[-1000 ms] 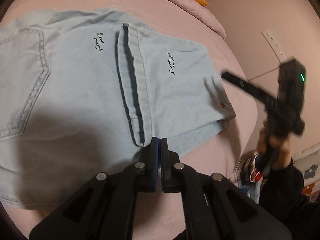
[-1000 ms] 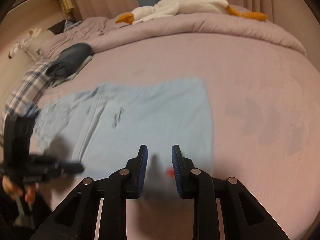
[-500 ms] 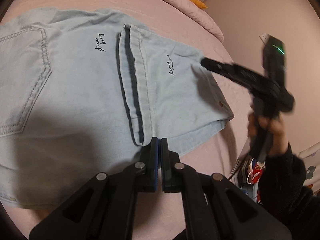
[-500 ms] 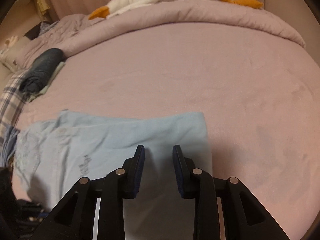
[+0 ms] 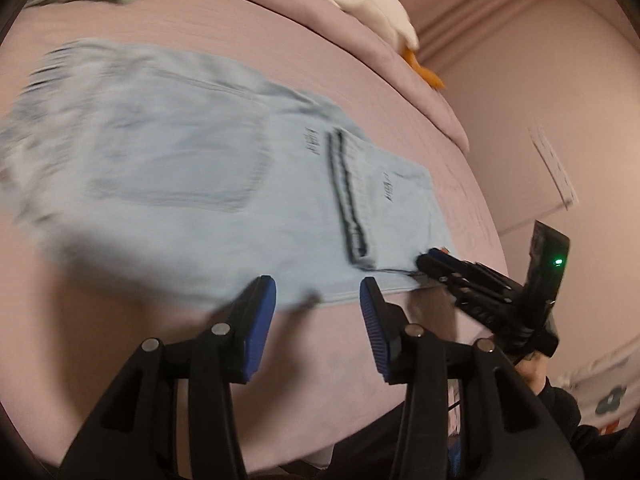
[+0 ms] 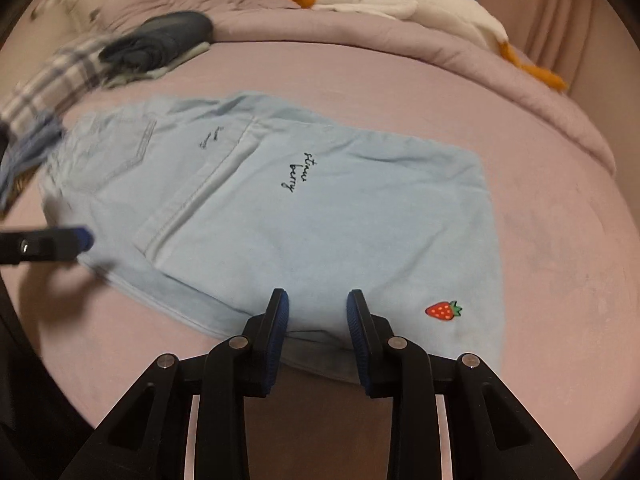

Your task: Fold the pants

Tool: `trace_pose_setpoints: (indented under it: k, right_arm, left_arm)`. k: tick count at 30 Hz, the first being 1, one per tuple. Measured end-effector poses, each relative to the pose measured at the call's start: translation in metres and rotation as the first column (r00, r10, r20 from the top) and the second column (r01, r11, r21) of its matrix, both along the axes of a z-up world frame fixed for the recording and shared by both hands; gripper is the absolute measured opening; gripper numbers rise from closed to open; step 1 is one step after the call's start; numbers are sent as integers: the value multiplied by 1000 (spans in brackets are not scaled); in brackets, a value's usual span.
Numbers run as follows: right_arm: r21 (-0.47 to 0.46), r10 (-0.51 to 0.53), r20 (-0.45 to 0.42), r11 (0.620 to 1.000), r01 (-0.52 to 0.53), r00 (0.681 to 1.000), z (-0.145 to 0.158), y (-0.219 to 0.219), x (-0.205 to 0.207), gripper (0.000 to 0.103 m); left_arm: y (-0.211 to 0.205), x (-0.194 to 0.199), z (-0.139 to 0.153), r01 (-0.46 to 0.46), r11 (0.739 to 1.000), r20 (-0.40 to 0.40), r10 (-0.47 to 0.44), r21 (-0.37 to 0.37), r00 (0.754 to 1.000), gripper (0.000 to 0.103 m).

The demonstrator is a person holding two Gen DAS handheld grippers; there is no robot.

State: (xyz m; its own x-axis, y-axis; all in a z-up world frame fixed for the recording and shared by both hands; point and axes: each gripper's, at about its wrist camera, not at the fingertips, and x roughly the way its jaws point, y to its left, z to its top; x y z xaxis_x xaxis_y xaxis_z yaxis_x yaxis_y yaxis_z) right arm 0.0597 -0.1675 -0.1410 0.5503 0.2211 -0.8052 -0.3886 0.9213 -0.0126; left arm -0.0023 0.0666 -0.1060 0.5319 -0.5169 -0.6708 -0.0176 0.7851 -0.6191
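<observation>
Left gripper (image 5: 318, 300): jaws opening, nothing between the pads, tips just short of the near edge of the pants (image 5: 192, 184). Right gripper (image 6: 317, 312): jaws parted, straddling the near folded edge of the pants at 6 o'clock; pads do not visibly pinch the cloth. Pants lie flat, partly folded, on the pink bed (image 6: 560, 240); strawberry patch (image 6: 443, 311) at 4 o'clock of the right tips. Folded dark clothes (image 6: 160, 44) at 11 o'clock, goose plush (image 6: 420, 8) at 1 o'clock by the bedcover.
</observation>
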Motion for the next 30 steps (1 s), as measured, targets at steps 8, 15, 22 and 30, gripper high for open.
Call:
trace_pose_setpoints:
  k: [8,15,22,30]
  right_arm:
    - [92,78,19,993,-79,997,20,30,9,32]
    - [44,129,-24,991,-128,991,-1,71,21,32]
    - [57,109,-41,993,-106,993,-4,73,24,32]
    - [39,109,-35,993,-108,993,-5,73,23,32]
  left_arm:
    - [55,-36,-6,-202,979,-68,201,-1,977,51]
    - [79,-47,-15,-330,943,-108,324,-50,940,52]
    - [91,-37,-18,-445,887,-116,432,-127,894,52]
    - [98,-18,-17,-546,833,-52,544,-85,838,52]
